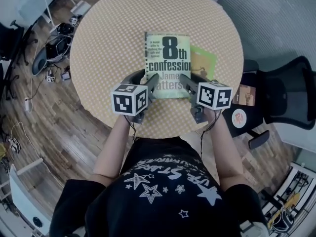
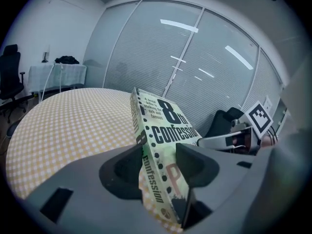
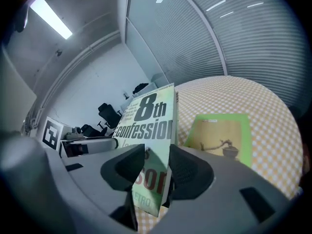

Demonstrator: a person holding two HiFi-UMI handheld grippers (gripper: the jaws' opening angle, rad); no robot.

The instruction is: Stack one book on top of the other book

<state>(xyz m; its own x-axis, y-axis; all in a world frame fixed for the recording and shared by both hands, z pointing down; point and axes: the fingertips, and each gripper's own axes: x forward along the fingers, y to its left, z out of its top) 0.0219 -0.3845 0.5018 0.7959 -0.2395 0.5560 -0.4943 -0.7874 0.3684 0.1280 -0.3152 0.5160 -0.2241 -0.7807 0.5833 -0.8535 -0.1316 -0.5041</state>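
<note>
My left tool point(image 1: 143, 79) and right tool point(image 1: 195, 80) each clamp a near corner of the 8th Confession book point(image 1: 167, 58), jaws narrowed across its thickness. It looks lifted off the checked surface point(image 1: 108, 33), long axis running away from me. The green book point(image 1: 205, 60) lies flat, peeking out to the right. So I'd shift rightward, and my right hand is nearer.

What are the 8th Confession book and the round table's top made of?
The book: apparently a paperback, with paper pages showing at the edge under a thin, smooth printed card cover. The table top: probably matte cloth, judging by its fine yellow-and-white check.
</note>
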